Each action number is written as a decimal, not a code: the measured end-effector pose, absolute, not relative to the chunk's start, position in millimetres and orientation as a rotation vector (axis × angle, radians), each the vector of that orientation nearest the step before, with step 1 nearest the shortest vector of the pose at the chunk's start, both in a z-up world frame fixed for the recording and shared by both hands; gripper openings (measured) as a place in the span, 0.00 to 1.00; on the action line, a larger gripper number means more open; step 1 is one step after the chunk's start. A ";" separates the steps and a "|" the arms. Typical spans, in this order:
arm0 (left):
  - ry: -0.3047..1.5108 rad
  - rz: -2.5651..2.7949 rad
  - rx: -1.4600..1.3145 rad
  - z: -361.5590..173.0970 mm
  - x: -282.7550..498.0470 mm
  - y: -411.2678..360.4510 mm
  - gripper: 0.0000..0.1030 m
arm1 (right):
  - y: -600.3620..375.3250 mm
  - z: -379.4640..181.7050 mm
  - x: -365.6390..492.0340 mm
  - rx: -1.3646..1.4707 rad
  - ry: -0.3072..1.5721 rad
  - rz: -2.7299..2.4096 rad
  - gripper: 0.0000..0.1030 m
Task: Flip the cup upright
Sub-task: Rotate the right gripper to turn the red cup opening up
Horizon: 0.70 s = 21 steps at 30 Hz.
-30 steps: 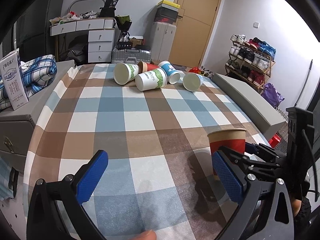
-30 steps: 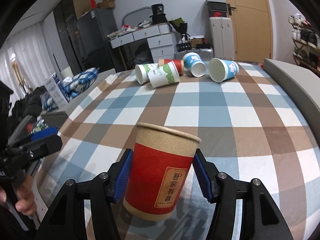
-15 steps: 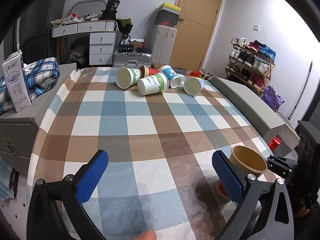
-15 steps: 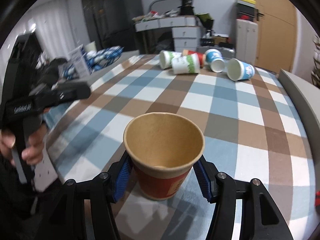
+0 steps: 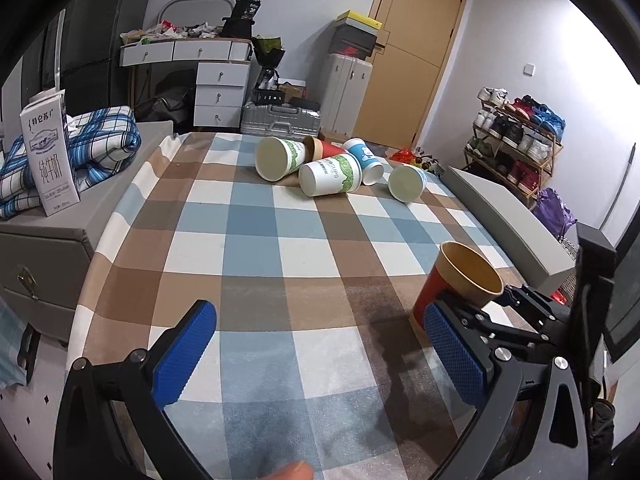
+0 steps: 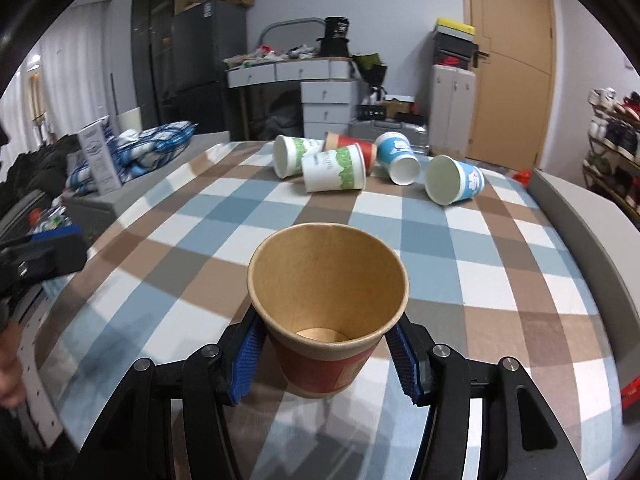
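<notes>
- Right gripper (image 6: 326, 364) has its jaws pinching the red cup (image 6: 326, 320) on both sides, blue pads flat against the red wall below the kraft rim.
- The cup's mouth faces up and toward the camera, tilted a little; whether its base touches the checked cloth (image 6: 500, 280) I cannot tell, though the left-wrist view puts the red cup (image 5: 452, 288) at or just above the cloth near the worktop's right edge.
- The step in hand looks like the set-down, so the job is to level the cup first: bring the rim level, then lower straight until the base sits flat.
- Paper walls crush easily; keep the squeeze light and spread the jaws evenly so neither pad drags the cup over.
- That near edge is a risk: plant it a touch further in if possible.
- Left gripper (image 5: 320, 356) hovers with jaws spread wide, holding nothing, well apart from the cup. Best kept clear.
- Far end: five tipped cups (image 6: 340, 168) lie on their sides in a cluster, a likely next target.
</notes>
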<state>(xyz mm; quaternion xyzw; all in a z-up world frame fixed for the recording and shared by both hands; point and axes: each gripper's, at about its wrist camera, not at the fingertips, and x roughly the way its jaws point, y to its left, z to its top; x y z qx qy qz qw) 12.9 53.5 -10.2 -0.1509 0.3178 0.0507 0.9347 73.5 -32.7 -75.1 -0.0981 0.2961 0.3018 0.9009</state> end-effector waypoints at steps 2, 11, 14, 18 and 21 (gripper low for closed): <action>0.655 0.102 -0.310 -11.7 13.5 53.7 0.98 | -30.2 -77.1 75.5 -0.202 0.618 0.616 0.55; 0.666 0.087 -0.293 -13.5 14.7 47.4 0.98 | -32.3 -79.8 71.5 -0.221 0.638 0.654 0.65; 0.666 0.078 -0.287 -12.9 14.6 45.3 0.98 | -43.2 -72.0 65.9 -0.195 0.621 0.678 0.83; 0.653 0.057 -0.265 -9.1 12.4 39.2 0.98 | -74.3 -55.8 51.8 -0.102 0.560 0.714 1.00; 0.642 0.036 -0.232 -5.4 10.7 29.5 0.98 | -95.0 -46.3 44.0 -0.055 0.531 0.737 1.00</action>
